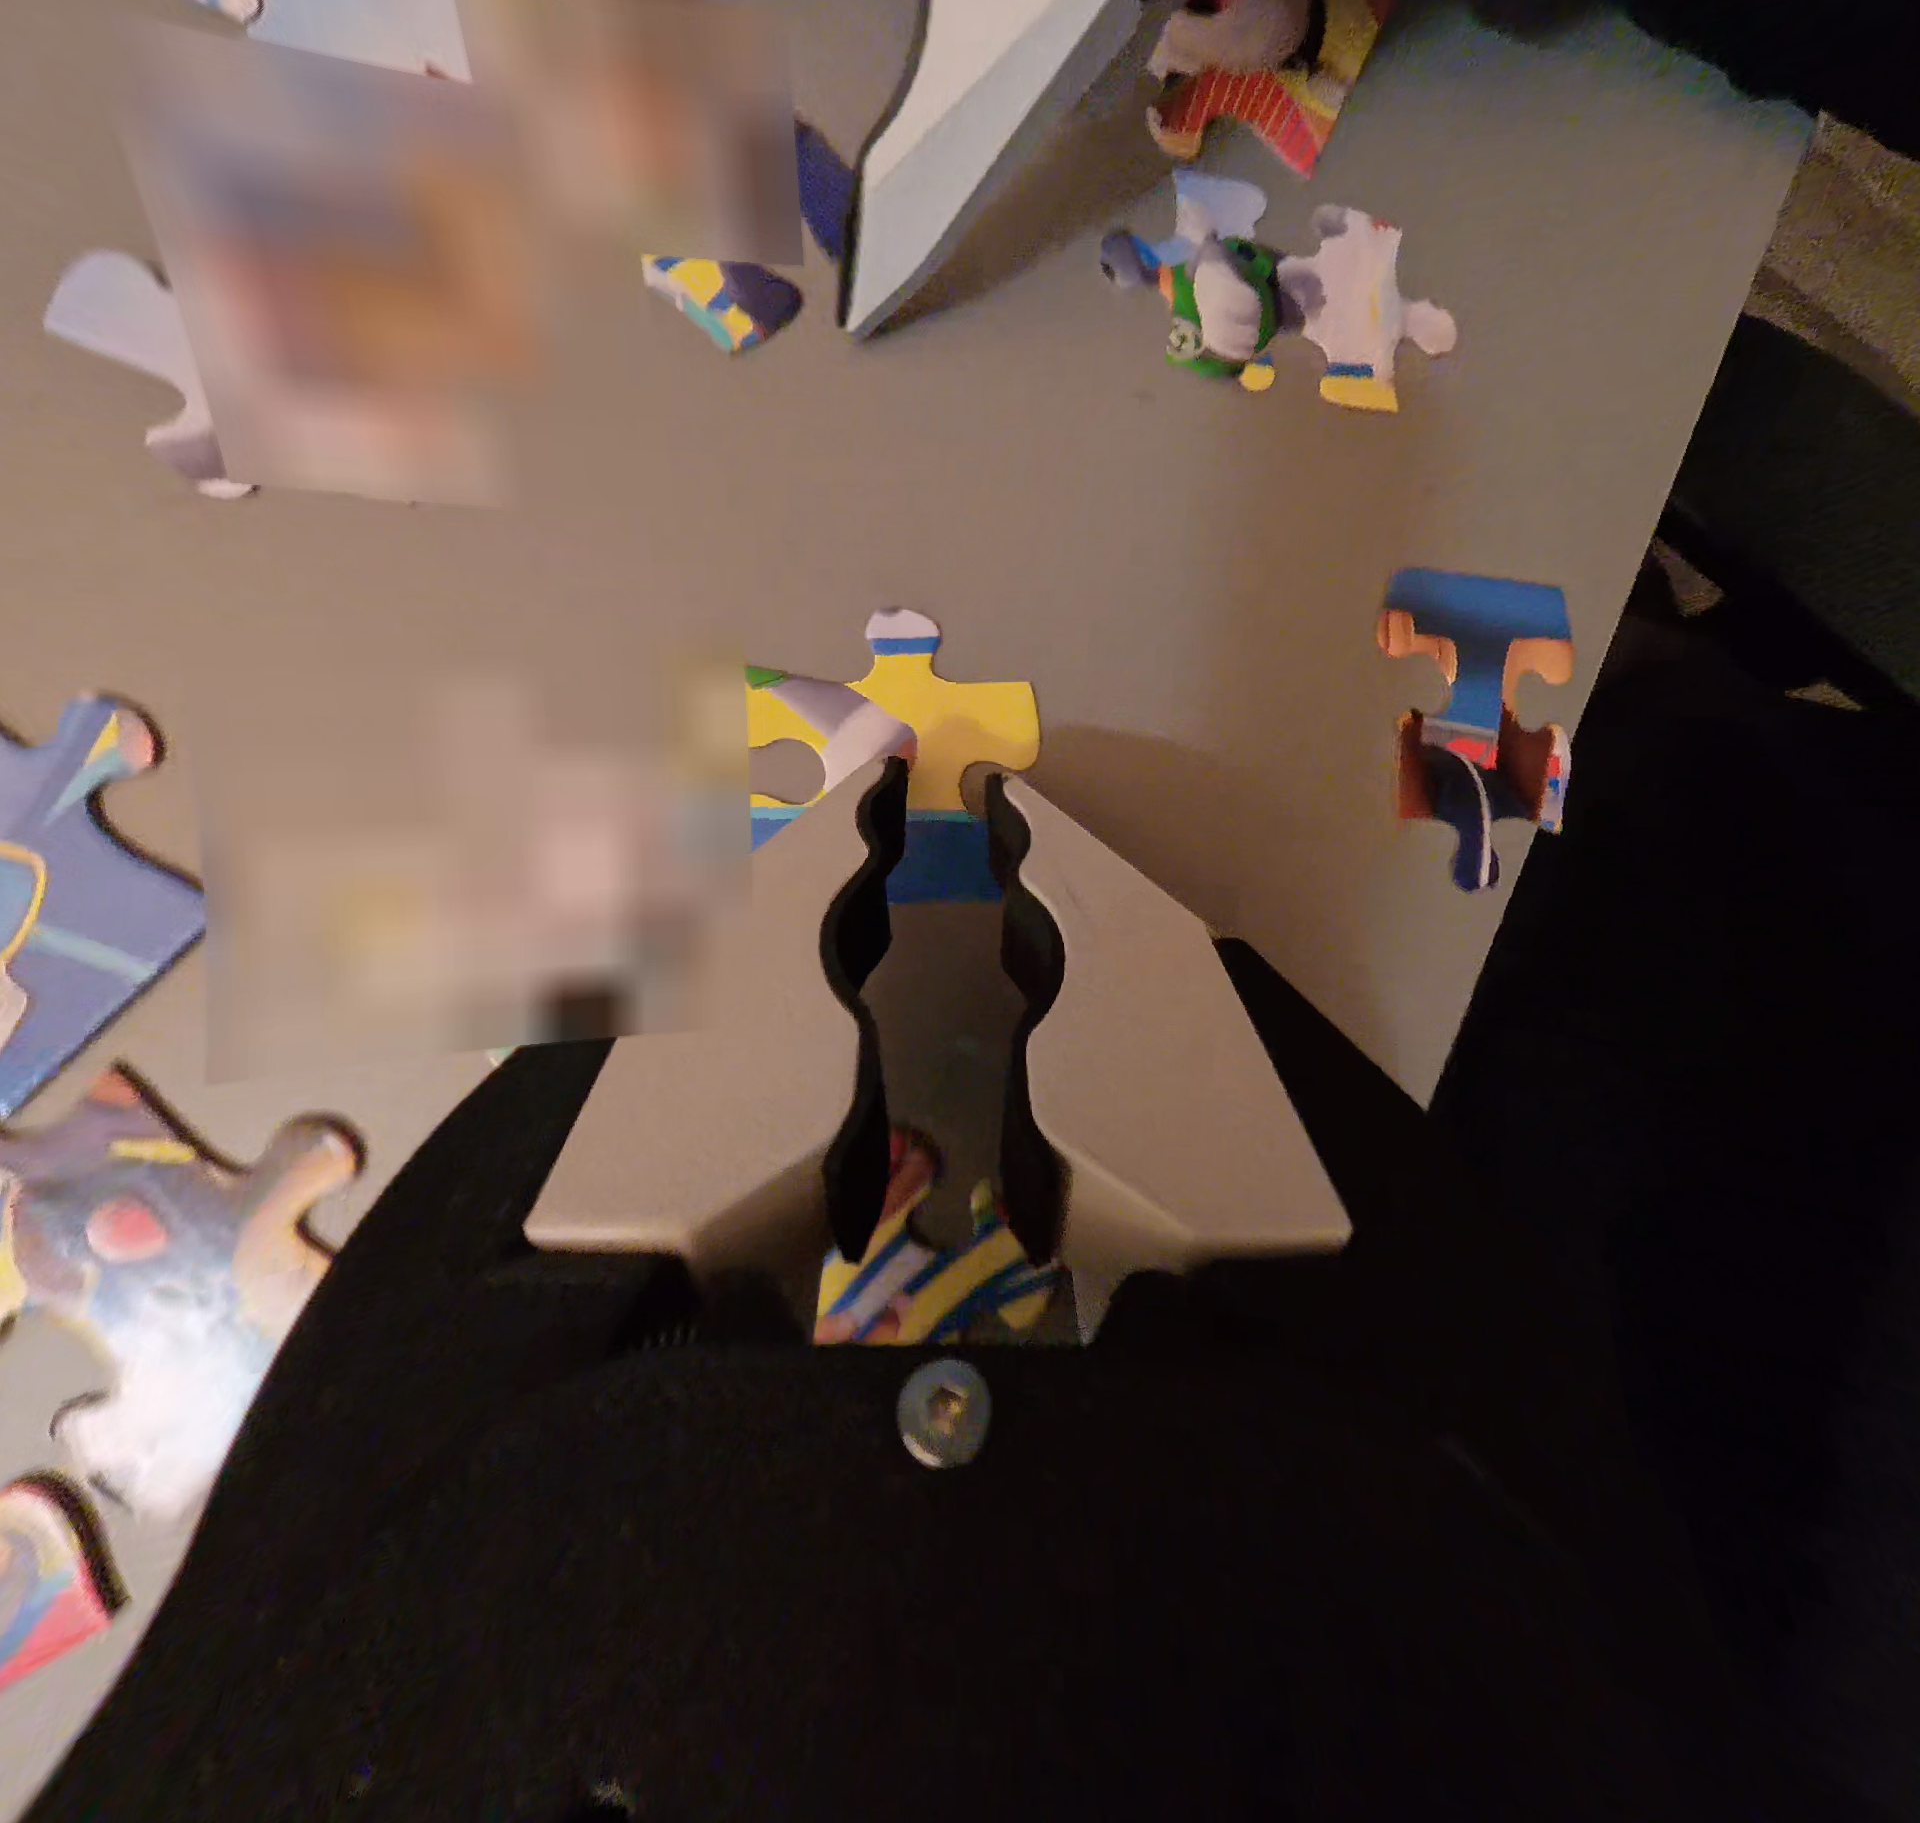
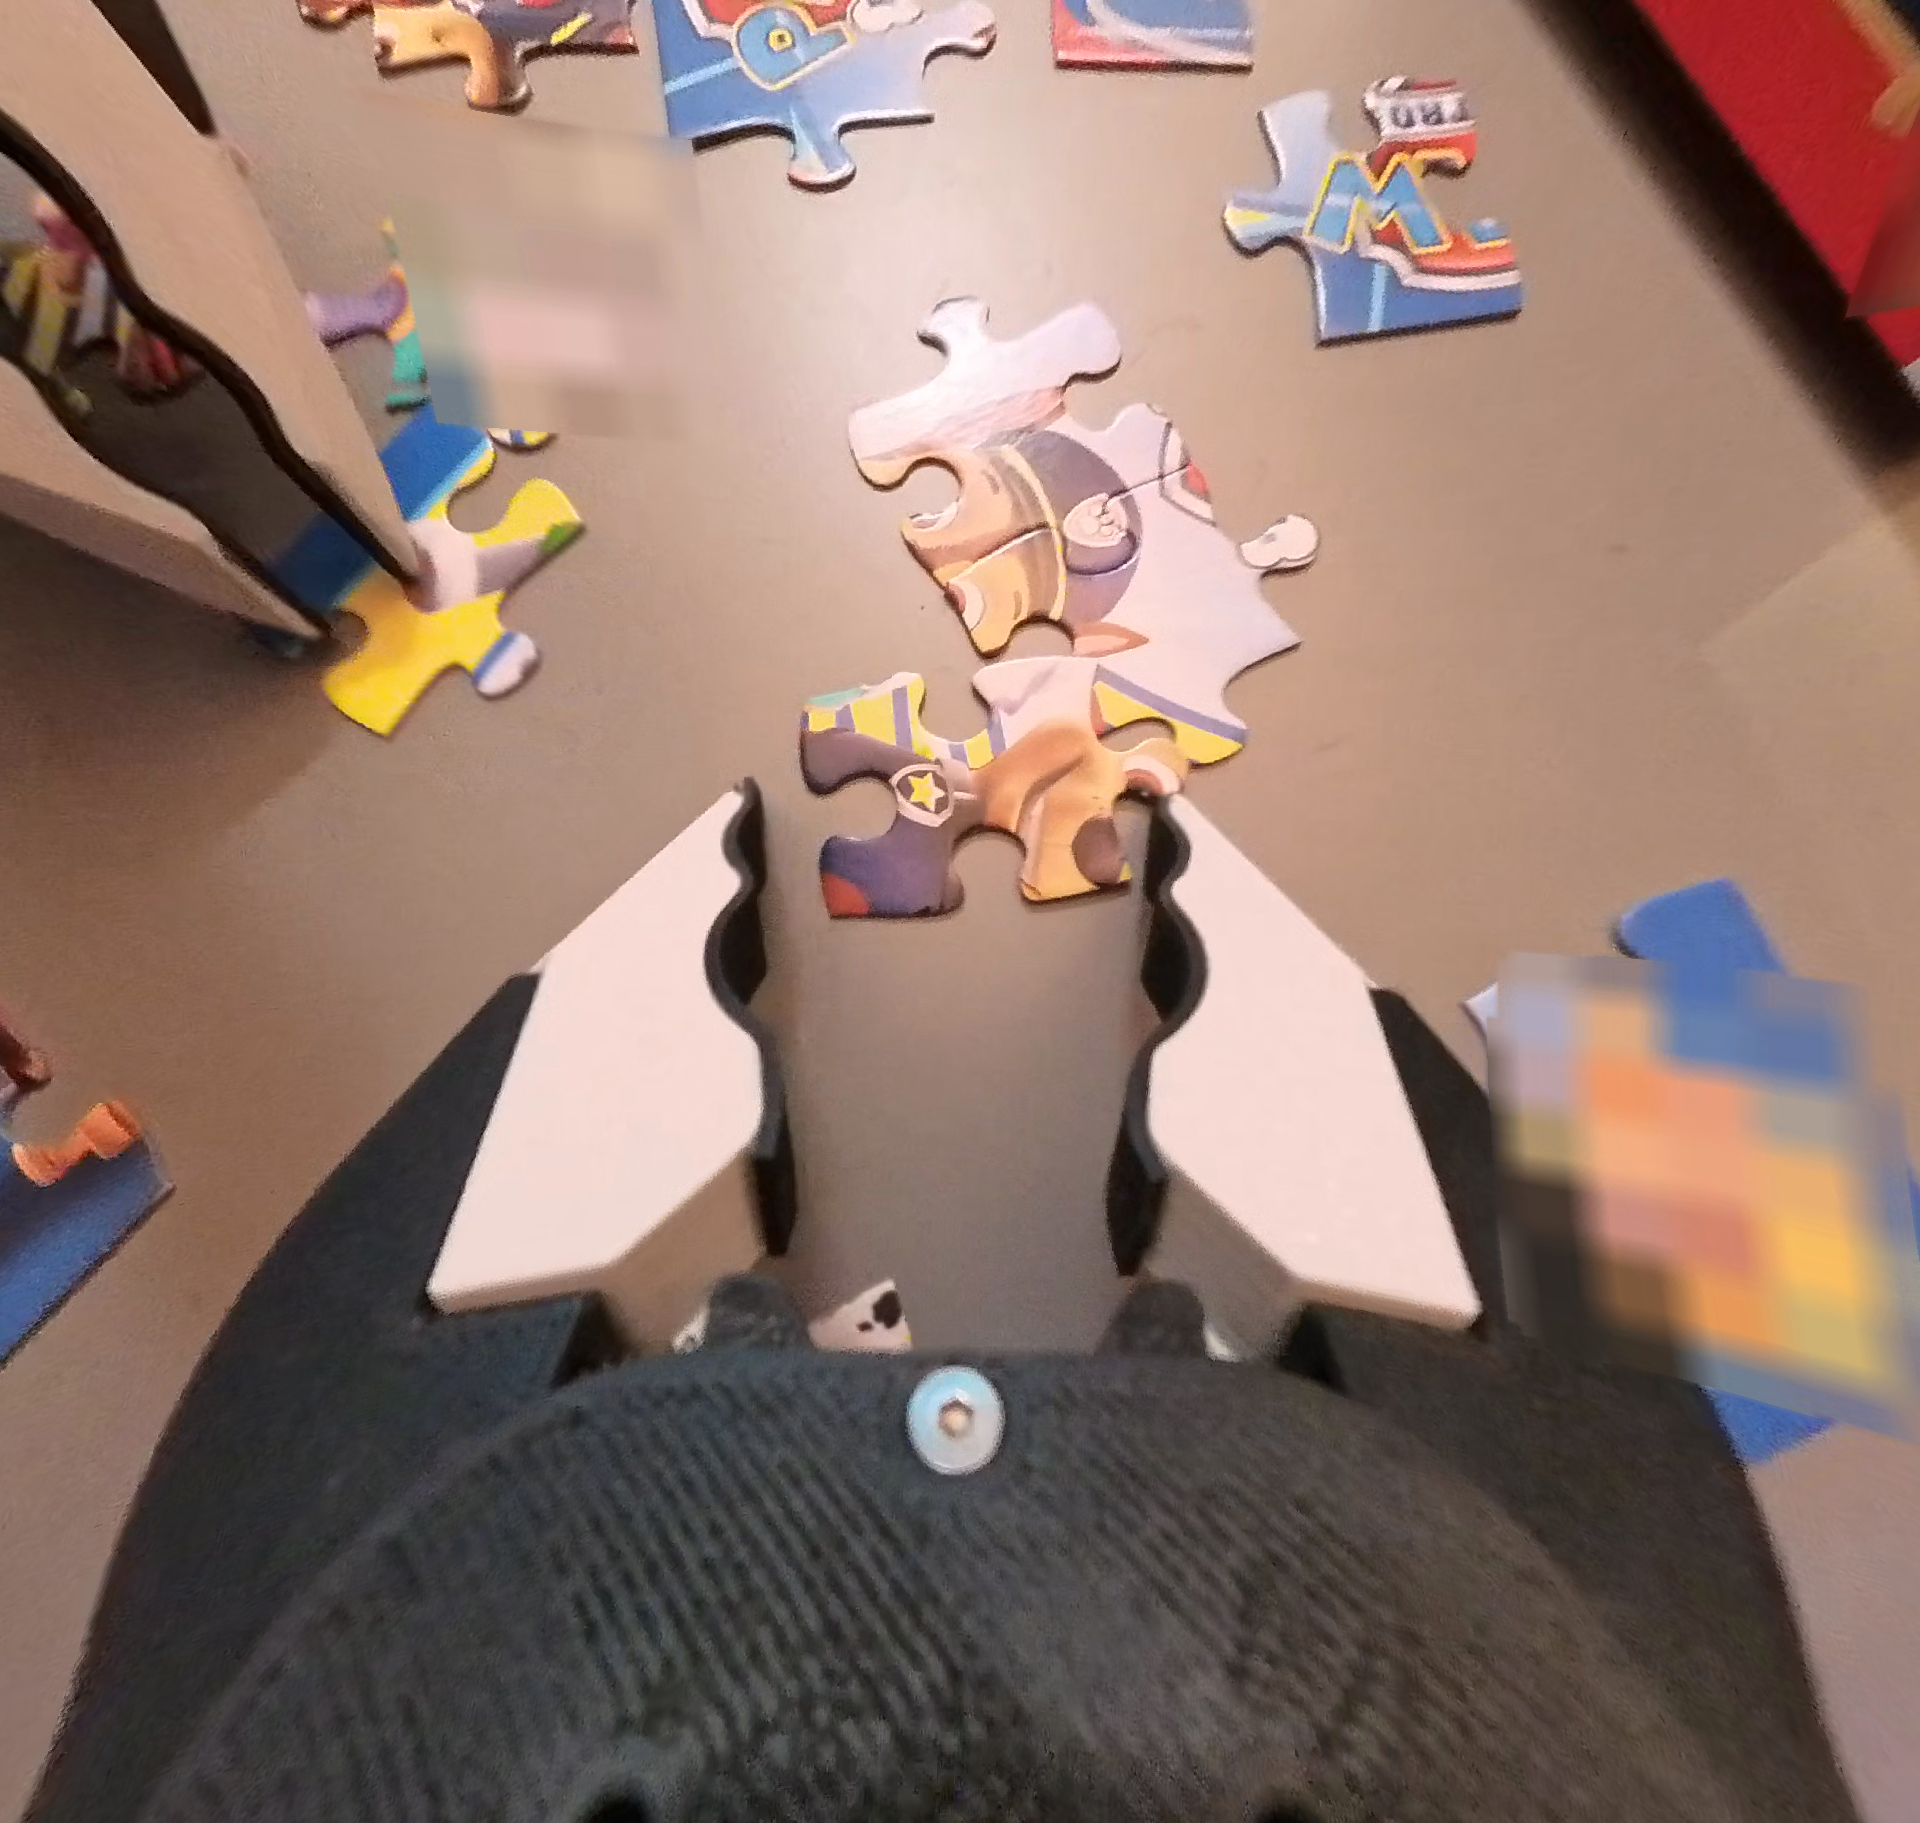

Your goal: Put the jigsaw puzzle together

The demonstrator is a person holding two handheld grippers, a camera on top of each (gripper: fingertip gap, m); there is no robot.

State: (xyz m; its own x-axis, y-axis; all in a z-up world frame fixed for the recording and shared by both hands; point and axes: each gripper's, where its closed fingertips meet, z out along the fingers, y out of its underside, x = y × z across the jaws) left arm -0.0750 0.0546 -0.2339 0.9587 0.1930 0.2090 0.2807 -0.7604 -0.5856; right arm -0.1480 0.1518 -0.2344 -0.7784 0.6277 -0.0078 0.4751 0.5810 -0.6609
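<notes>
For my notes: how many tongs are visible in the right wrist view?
2: right tongs at bottom centre, open; left tongs at left edge, tips at a yellow puzzle piece.

Plain grey-tan table, jigsaw pieces scattered flat all over it. A yellow-and-blue piece lies mid-table, a joined cluster of cartoon pieces nearby, a blue-and-orange piece right by the table's edge, and a green-and-white pair farther along.
</notes>
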